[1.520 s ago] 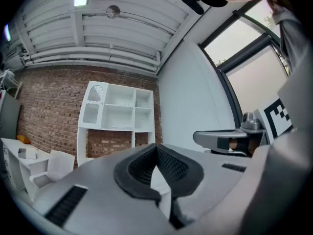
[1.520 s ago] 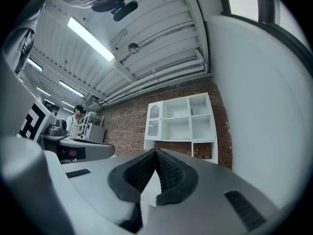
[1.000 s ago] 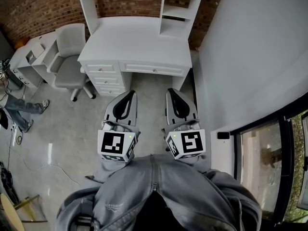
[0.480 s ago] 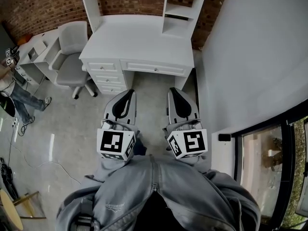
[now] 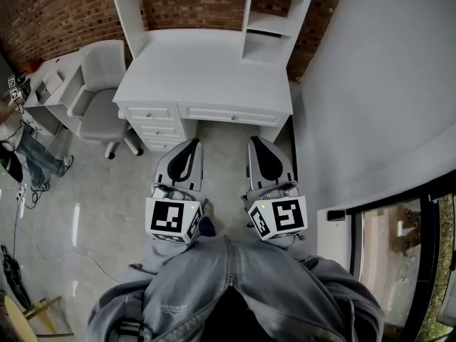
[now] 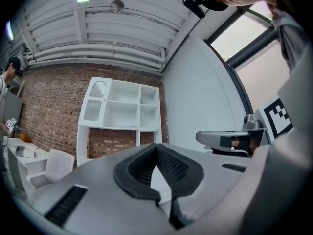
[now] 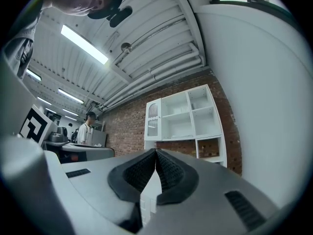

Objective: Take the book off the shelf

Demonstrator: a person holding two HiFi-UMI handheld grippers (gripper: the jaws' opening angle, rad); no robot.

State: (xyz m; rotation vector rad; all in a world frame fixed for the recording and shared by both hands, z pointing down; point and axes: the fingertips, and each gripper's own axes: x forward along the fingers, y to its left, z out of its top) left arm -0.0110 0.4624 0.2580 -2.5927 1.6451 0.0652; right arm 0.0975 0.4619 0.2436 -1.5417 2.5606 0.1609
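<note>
- We are carrying the left tool (image 5: 187,144) and right tool (image 5: 256,142) forward, both pressed together on nothing.
- The white surface (image 5: 206,63) and the shelf (image 5: 269,24) along its back edge are drawing nearer than a second ago.
- We are not yet seeing any book in the shelf compartments, so the reach probably lies ahead.

Shelf unit (image 5: 265,24) on desk (image 5: 206,70); chair (image 5: 100,105) left of desk
</note>
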